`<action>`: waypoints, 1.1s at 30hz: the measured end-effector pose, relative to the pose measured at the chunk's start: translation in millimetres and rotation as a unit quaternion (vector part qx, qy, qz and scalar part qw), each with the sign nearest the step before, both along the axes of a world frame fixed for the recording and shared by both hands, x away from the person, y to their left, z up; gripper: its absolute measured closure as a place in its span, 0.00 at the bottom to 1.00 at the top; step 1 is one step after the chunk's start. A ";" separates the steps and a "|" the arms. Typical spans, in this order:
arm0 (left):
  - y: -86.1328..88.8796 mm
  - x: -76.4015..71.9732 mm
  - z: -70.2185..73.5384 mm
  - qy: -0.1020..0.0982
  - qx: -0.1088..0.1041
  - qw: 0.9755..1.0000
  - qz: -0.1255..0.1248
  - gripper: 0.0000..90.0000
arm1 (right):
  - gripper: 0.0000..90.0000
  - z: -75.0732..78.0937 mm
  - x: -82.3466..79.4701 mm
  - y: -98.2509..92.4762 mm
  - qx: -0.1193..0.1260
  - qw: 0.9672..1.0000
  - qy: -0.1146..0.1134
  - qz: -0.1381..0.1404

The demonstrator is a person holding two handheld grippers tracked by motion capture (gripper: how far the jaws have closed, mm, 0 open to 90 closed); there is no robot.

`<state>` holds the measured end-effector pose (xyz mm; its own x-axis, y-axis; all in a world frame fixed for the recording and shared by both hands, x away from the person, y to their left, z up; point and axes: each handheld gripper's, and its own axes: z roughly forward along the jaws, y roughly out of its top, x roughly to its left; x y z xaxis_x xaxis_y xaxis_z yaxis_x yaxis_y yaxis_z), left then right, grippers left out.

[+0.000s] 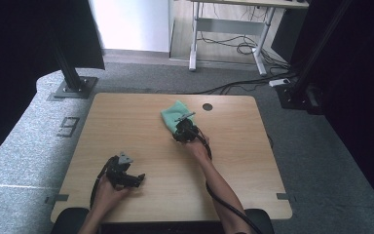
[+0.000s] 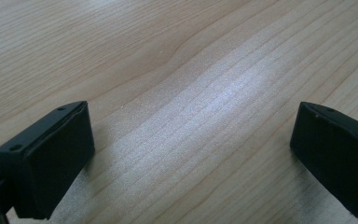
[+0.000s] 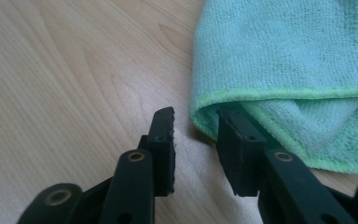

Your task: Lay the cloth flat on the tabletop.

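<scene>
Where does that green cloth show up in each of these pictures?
High view: the green cloth lies at the table's far middle, at the right hand-held gripper.
Left gripper view: bare wooden table.
Right gripper view: upper right, one jaw under its folded edge.
Shared landmark: the wooden tabletop.

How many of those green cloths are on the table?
1. The green cloth lies folded on the far middle of the table, at the fingers of the right gripper. Nothing seems hidden.

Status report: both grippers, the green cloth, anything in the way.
Left gripper open, resting on table. Right gripper at cloth corner, one jaw tucked under the fold, gap visible, not clamped. Nothing in the way.
</scene>
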<state>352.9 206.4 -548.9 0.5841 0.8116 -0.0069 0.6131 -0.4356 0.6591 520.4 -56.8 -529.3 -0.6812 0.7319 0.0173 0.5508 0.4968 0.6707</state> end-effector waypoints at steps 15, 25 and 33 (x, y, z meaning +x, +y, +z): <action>0.0 0.0 0.0 0.000 0.000 1.000 0.000 0.00 | 0.98 -2.1 7.4 2.3 0.003 1.000 0.012 -0.007; -0.2 -0.1 -0.1 0.000 -0.001 1.000 0.000 0.00 | 0.98 6.4 -25.1 -1.9 0.007 1.000 0.015 0.027; -0.1 0.0 0.1 0.001 0.000 1.000 -0.001 0.00 | 0.98 7.3 -61.7 -3.9 0.011 0.998 0.011 0.059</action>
<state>352.9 206.4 -548.9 0.5849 0.8110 -0.0068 0.6133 -0.4368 0.6580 458.7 -60.7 -522.0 -0.7614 0.6465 0.0485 0.5050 0.5445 0.6697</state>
